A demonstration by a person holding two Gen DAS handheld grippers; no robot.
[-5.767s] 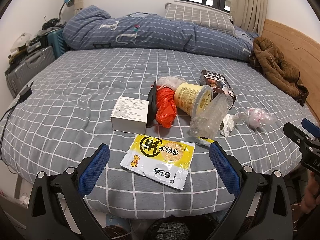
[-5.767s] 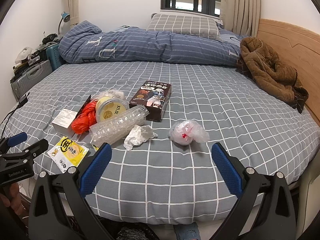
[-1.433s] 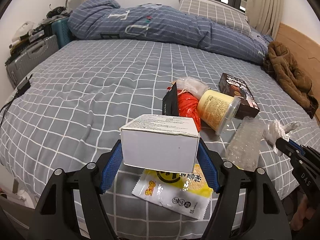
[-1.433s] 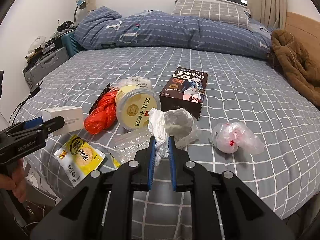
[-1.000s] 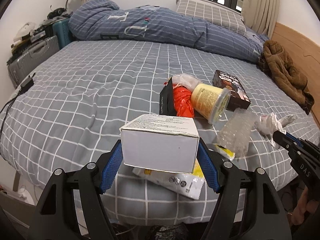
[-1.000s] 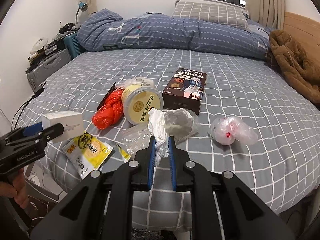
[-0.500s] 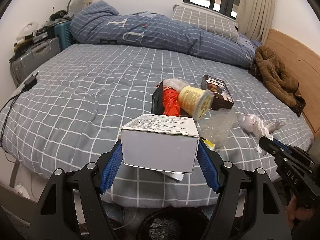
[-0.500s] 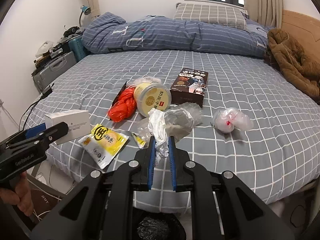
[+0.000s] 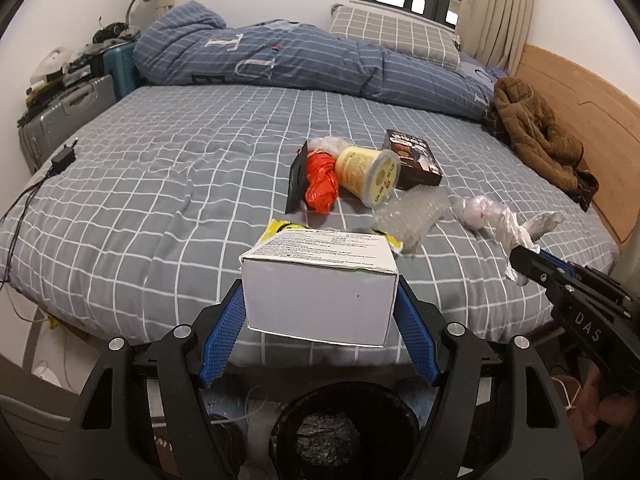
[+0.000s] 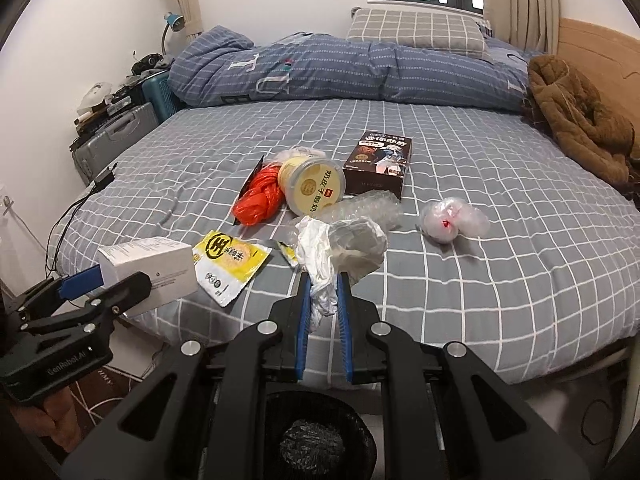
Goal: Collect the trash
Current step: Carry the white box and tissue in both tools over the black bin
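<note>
Carrying two pieces of trash at once, both grippers are hanging past the near edge of the bed (image 9: 120, 184), above the black bin (image 9: 346, 428) on the floor. The left gripper (image 9: 320, 312) is pinching a white box (image 9: 318, 292) by its two short ends, jaws spread wide because the box is wide; holding it flat and level like this is keeping it from twisting out. In the left view the box sits just above the bin's mouth, so a drop looks close, though the box may need to come a little nearer the bin's middle first.

The right gripper (image 10: 322, 300) is pressed nearly together on a crumpled white wrapper (image 10: 332, 252), gripping its lower tail while the bulk is puffing out above the pads. Soft, light stuff like that needs a tight squeeze, and it may cling to the pads on release. The bin (image 10: 316, 436) is showing directly below these jaws too.

Farther from the bin, still lying on the bed, are a yellow snack packet (image 10: 230, 264), an orange bag (image 10: 258, 196), a yellow tub (image 10: 312, 188) on its side, a dark box (image 10: 378, 164), clear bubble wrap (image 10: 366, 206) and a small plastic ball (image 10: 448, 220). These are grouped near the bed's middle, so each later trip from the bin is likely short.
</note>
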